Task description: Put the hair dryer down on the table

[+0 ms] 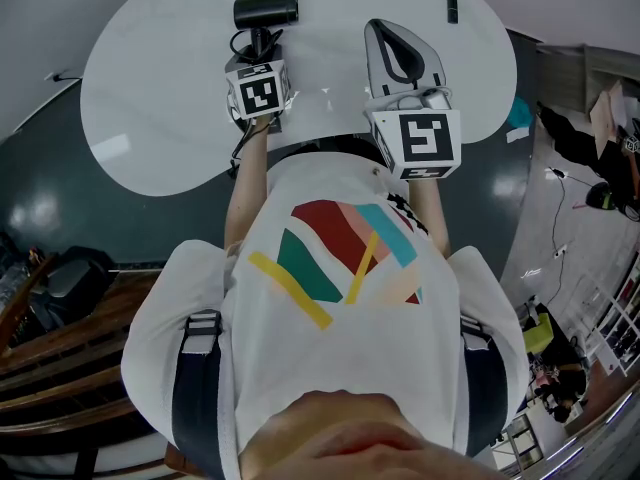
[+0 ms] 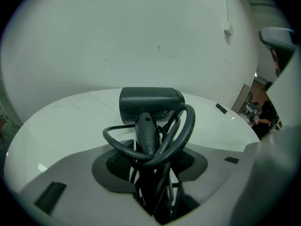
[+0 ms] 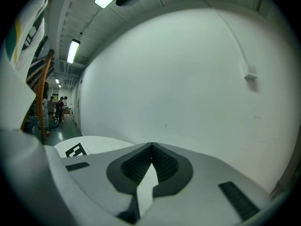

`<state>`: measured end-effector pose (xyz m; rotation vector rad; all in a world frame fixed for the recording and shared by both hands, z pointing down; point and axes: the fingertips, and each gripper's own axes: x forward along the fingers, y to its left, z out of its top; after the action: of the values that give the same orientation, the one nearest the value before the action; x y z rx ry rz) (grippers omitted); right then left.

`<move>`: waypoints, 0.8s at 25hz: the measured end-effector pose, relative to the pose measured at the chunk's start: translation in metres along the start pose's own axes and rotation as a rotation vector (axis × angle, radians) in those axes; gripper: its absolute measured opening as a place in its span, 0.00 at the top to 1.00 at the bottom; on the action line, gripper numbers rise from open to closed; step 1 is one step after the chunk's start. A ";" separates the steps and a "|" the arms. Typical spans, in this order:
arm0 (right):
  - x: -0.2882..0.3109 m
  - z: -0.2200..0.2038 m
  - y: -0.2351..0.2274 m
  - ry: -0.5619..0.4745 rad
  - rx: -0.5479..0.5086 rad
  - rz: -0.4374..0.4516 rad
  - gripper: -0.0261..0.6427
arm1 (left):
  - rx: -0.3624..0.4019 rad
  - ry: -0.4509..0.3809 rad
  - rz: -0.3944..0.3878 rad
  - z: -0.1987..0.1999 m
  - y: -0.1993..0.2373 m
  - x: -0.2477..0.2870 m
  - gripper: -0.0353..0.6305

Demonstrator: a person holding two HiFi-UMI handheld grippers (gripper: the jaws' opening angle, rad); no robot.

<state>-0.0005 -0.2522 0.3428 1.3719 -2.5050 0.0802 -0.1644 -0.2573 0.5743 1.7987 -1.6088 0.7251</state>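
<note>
A black hair dryer (image 1: pixel 265 10) (image 2: pixel 150 105) is over the far part of the white round table (image 1: pixel 150 108). Its barrel lies crosswise. Its cord (image 2: pixel 181 131) is looped around the handle (image 2: pixel 146 131). My left gripper (image 1: pixel 262 46) (image 2: pixel 149 161) is shut on that handle and cord, pointing steeply down. I cannot tell whether the dryer touches the tabletop (image 2: pixel 70 121). My right gripper (image 1: pixel 380 28) (image 3: pixel 151 146) hovers to the right of it above the table, shut, with nothing between its pads (image 3: pixel 164 164).
A small black object (image 1: pixel 452 8) (image 2: pixel 221 108) lies on the table at the far right. A white wall (image 2: pixel 141 36) rises just behind the table. Wooden furniture (image 1: pixel 50 338) stands on the left, and clutter (image 1: pixel 590 148) on the floor to the right.
</note>
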 end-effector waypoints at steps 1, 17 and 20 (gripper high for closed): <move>0.000 0.000 0.000 0.001 0.000 0.000 0.94 | 0.003 0.004 0.001 -0.001 0.000 0.001 0.62; -0.006 -0.007 -0.013 0.006 0.015 -0.011 0.94 | -0.021 0.053 0.025 -0.016 0.003 0.010 0.62; -0.006 -0.007 -0.012 0.005 0.018 -0.006 0.94 | -0.011 0.061 0.031 -0.017 0.004 0.011 0.62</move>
<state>0.0141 -0.2520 0.3466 1.3846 -2.5019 0.1046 -0.1668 -0.2520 0.5939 1.7306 -1.6014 0.7760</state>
